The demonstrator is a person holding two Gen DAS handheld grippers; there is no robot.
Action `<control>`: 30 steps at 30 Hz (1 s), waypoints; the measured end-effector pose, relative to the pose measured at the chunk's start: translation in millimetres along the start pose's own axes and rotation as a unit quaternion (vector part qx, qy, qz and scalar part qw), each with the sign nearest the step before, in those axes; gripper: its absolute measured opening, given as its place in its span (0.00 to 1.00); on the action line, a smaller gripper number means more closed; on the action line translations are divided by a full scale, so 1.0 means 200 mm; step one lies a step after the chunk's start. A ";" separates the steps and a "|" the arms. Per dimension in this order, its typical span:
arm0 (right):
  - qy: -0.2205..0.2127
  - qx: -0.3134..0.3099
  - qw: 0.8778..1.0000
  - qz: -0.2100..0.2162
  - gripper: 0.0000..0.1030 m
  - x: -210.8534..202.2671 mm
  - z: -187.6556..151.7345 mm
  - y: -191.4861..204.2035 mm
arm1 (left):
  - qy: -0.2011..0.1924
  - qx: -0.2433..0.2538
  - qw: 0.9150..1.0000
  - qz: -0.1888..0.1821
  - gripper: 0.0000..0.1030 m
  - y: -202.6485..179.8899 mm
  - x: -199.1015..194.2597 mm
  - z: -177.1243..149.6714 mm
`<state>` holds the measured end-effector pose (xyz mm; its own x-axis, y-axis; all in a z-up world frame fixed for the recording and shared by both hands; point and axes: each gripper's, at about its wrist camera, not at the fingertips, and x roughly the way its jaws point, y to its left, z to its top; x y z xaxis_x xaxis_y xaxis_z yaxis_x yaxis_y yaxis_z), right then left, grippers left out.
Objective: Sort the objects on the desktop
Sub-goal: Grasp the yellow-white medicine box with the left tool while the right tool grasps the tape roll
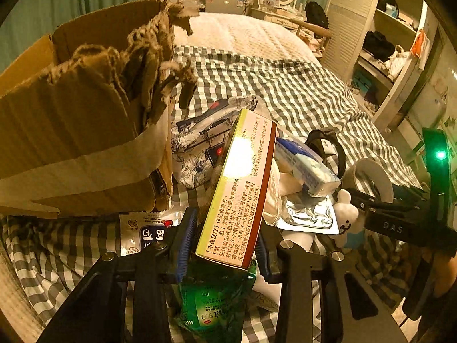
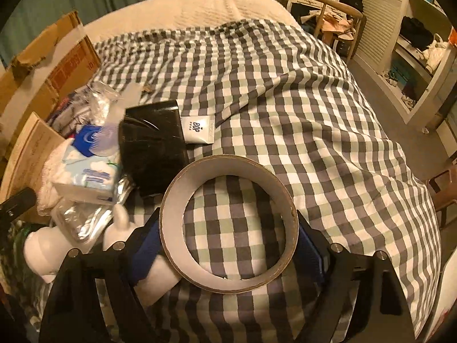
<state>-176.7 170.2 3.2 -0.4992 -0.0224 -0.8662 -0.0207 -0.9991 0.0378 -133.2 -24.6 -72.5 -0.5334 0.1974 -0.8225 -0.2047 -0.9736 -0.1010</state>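
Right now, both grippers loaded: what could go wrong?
1. The left gripper pinches the medicine box only at its near end; the long box may pivot or slip.
2. The torn cardboard box stands close on the left; swinging the medicine box in may snag its ragged flap.
3. The right gripper spans the tape roll wide; it may squirt free.

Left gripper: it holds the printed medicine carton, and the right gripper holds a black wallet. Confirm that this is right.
Not quite. The left gripper does clamp the printed medicine carton, but the right gripper holds the round brown roll of tape, not a wallet. The right wrist view shows its blue pads against the roll's two sides, above the checked bedspread.
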 end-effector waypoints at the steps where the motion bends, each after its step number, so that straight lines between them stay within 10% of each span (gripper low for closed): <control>1: -0.002 0.006 1.000 0.007 0.81 -0.02 0.00 -0.01 | -0.001 0.000 1.000 -0.001 0.37 0.00 0.00 0.00; 30: -0.111 -0.061 0.990 0.063 0.81 -0.95 -0.15 0.24 | -0.096 -0.032 0.993 -0.055 0.28 -0.12 -0.57 -0.08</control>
<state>-56.4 124.8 154.0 -0.6699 -0.1515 -0.7269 0.1508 -0.9863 0.0666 -54.7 -25.8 13.7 -0.6583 0.3144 -0.6840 -0.2201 -0.9493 -0.2246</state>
